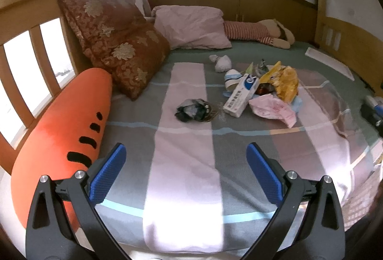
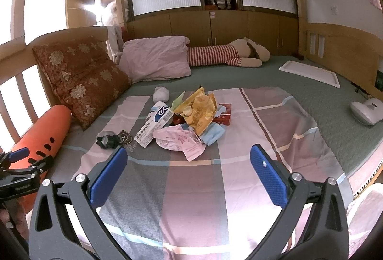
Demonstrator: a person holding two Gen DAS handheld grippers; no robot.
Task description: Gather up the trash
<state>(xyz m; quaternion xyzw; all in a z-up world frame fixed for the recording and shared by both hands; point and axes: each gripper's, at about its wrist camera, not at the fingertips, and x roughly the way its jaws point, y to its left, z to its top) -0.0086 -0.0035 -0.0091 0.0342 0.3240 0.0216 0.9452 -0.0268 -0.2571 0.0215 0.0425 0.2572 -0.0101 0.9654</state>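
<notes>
A heap of trash lies mid-bed on the checked sheet: a crumpled black bag, a white and blue carton, a pink plastic bag, a yellow wrapper, a red box and a white tissue ball. My left gripper is open near the bed's front edge, well short of the heap, nothing between its blue pads. My right gripper is open too, just short of the pink bag.
An orange carrot plush lies along the left rail, with a brown floral cushion and a pink pillow behind. A striped plush toy, a white tray and a white device sit farther back and right.
</notes>
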